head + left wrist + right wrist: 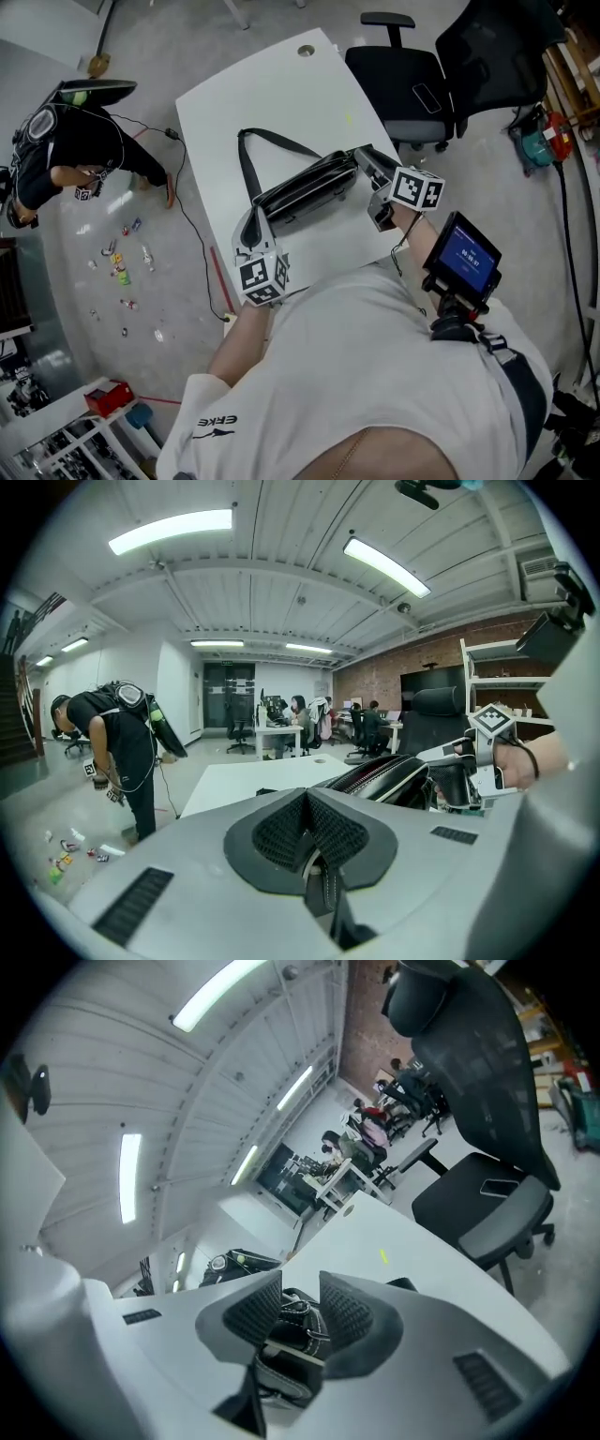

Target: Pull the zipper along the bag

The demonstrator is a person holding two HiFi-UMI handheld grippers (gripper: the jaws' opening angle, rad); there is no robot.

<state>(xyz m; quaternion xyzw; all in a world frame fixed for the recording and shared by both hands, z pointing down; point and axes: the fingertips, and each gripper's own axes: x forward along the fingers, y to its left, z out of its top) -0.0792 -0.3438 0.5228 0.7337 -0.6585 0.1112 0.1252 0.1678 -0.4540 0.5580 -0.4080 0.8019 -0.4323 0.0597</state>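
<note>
Bag-zipper job, and I'd say I'm right at the start of the pull: both ends look grabbed, and the zip line along the top of the bag (309, 187) looks mostly undone to me, though I can't tell for sure. The bag lies with the white table (272, 103) under it and its strap looped out on the far side.

The left gripper (251, 232) sits at the bag's near end. In the left gripper view its jaws are squeezed together on a thin tab (323, 883); my guess is that's the zipper pull, but it's too small to be certain. The right gripper (363, 157) is at the bag's other end, nearly closed and clamped on a stitched black leather end piece (295, 1321).

Next move as I read it: hold the anchoring end firm, keep the bag taut, and drag the pull straight along the teeth without twisting
</note>
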